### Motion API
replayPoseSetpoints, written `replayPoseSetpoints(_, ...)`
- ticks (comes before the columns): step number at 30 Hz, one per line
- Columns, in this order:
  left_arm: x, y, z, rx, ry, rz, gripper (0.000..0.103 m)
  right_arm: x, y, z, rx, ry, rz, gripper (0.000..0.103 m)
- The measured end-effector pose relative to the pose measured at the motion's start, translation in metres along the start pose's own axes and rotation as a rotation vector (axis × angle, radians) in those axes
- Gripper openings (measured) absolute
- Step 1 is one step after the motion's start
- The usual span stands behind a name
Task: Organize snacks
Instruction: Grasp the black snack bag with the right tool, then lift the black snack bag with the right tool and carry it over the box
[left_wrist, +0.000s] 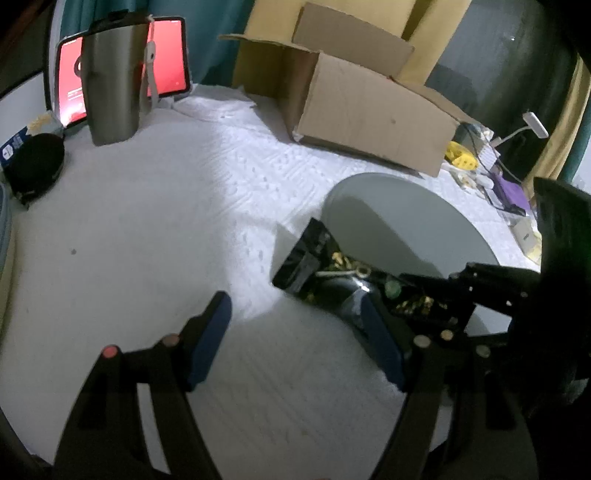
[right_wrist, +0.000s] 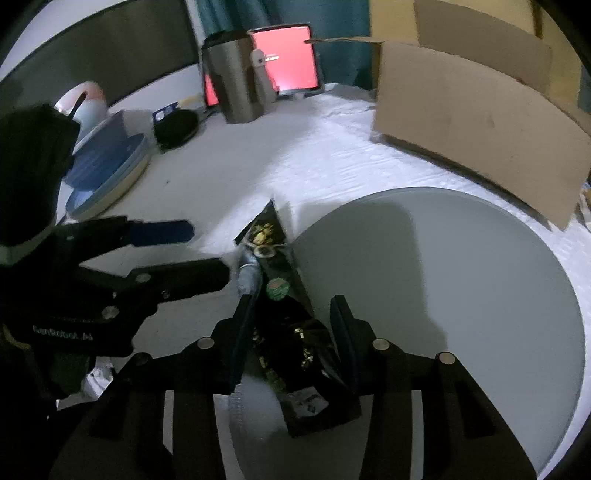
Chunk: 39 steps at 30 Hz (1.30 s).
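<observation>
Black and glossy, the snack pouch (right_wrist: 275, 291) lies partly on the white textured cloth (left_wrist: 155, 221) and partly over the edge of the round grey plate (right_wrist: 461, 295), its gold print catching the light. The right gripper (right_wrist: 291, 332) straddles the pouch's near end, one finger on each side; whether the blue pads actually press on the packet cannot be told from either view, since the pouch is dark and the fingers shadow it. The left gripper (left_wrist: 295, 332) hangs just beside it with its jaws standing well apart and only bare cloth between them; its right finger (left_wrist: 380, 343) sits close against the pouch's side.

Behind the plate an open cardboard box (left_wrist: 369, 107) stands with its flaps up, near the plate's far rim. At the far left of the cloth a steel tumbler (left_wrist: 110, 85) with a strap stands upright in front of a tablet (left_wrist: 170, 55) with a red screen. A round black case (left_wrist: 35, 164) rests nearer, left of the tumbler. From the right wrist view, a stack of blue plates (right_wrist: 107, 170) sits at the left edge, close behind the left gripper. Cables and small yellow items (left_wrist: 461, 157) clutter the far right, beyond the box.
</observation>
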<state>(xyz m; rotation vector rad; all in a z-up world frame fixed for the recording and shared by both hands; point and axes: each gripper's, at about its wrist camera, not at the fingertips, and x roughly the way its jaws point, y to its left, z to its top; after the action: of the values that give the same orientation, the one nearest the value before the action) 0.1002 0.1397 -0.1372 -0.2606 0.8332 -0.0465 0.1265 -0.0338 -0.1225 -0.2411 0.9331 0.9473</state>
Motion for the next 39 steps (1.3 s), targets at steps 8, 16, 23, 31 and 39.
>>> replayPoseSetpoints(8, 0.000, 0.001, 0.002, -0.017, 0.000, 0.030, 0.074, -0.005, -0.002, 0.006, -0.018, -0.031, -0.016, 0.024)
replayPoseSetpoints(16, 0.006, -0.011, 0.008, 0.017, 0.013, 0.045, 0.074, -0.019, -0.022, 0.006, 0.019, -0.090, -0.057, 0.014)
replayPoseSetpoints(23, 0.004, -0.027, 0.027, 0.036, -0.022, 0.033, 0.074, -0.034, -0.043, 0.010, 0.049, -0.122, -0.099, 0.013)
replayPoseSetpoints(31, 0.001, -0.045, 0.049, 0.078, -0.048, 0.024, 0.074, -0.061, -0.063, 0.020, 0.065, -0.188, -0.129, 0.013)
replayPoseSetpoints(39, -0.001, -0.064, 0.079, 0.125, -0.099, 0.017, 0.074, -0.082, -0.079, 0.034, 0.078, -0.240, -0.161, 0.013)
